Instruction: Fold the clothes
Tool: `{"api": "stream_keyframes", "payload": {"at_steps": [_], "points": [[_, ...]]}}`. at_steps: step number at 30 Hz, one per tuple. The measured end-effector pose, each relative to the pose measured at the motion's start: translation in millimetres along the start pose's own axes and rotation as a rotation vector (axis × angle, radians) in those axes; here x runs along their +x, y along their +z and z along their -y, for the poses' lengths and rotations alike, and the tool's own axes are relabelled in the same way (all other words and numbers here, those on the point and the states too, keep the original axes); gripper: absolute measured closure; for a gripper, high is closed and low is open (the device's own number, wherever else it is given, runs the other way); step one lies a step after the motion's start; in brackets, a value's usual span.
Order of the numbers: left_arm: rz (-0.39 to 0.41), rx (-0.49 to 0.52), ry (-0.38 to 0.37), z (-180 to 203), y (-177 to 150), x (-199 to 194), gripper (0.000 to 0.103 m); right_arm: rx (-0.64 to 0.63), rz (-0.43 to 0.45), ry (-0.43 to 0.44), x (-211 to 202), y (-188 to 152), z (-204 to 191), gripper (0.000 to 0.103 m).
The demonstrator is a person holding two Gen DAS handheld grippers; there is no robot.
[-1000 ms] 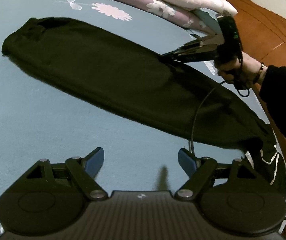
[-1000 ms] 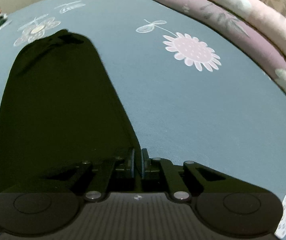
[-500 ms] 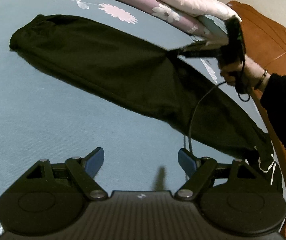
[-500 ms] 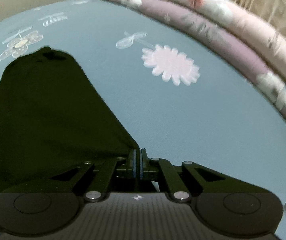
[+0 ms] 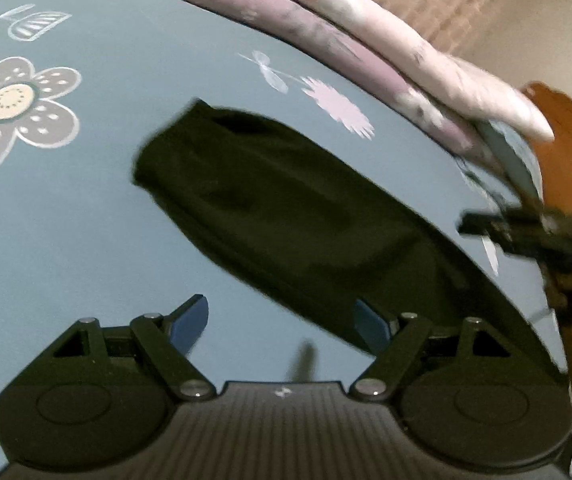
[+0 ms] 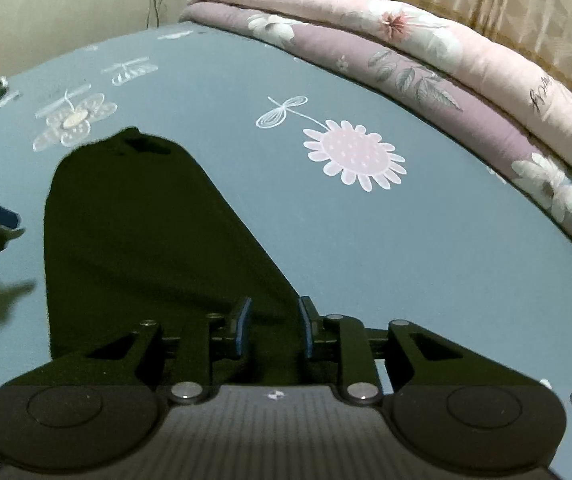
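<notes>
A: Left gripper point(image 5: 282, 320)?
B: Fingers spread wide, empty, hovering over the blue-grey flower-print bedsheet point(image 5: 86, 240) just left of the garment's near edge.

A: Garment?
B: Long black soft knit garment point(image 5: 286, 216) lies flat on the bed, running from its far-left end to the near right.

A: Right gripper point(image 6: 274, 330)?
B: Fingers parted, nothing pinched; cloth lies beneath them.

A: Handling?
B: Judged light, limp and drapey. Pinch an edge or corner, both layers, and support it at two points.

A: Far right?
B: Folded pink-and-mauve floral quilts point(image 6: 446, 68).
</notes>
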State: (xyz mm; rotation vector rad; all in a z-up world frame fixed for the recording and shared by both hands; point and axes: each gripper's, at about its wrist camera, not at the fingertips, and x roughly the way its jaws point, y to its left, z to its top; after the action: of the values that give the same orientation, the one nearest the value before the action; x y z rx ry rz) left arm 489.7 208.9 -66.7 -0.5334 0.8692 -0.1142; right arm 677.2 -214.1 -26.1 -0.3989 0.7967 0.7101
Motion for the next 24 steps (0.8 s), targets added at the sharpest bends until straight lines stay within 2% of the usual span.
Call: {"api": "stream_keyframes", "payload": {"at_steps": [4, 7, 10, 12, 16, 18, 21, 24], "points": [[0.020, -0.079, 0.021, -20, 22, 10, 0.024, 0.022, 0.028, 0.008, 7, 17, -1, 0.075], [0.002, -0.161, 0.013, -39, 36, 25, 0.028, 0.052, 0.072, 0.048, 15, 33, -9, 0.075], [0.016, -0.143, -0.007, -41, 45, 28, 0.032, 0.047, 0.093, 0.082, 27, 48, -24, 0.072], [0.019, -0.145, -0.011, -43, 49, 34, 0.040, 0.031, 0.088, 0.094, 37, 57, -34, 0.072], [0.039, -0.145, -0.037, -45, 53, 39, 0.063, 0.000, 0.077, 0.117, 58, 75, -55, 0.069], [0.038, -0.138, -0.048, -45, 52, 40, 0.081, -0.016, 0.072, 0.129, 69, 84, -65, 0.066], [0.034, -0.132, -0.065, -46, 51, 42, 0.088, -0.028, 0.052, 0.139, 88, 100, -73, 0.066], [0.031, -0.127, -0.076, -47, 51, 44, 0.088, -0.040, 0.022, 0.146, 111, 118, -79, 0.061]]}}
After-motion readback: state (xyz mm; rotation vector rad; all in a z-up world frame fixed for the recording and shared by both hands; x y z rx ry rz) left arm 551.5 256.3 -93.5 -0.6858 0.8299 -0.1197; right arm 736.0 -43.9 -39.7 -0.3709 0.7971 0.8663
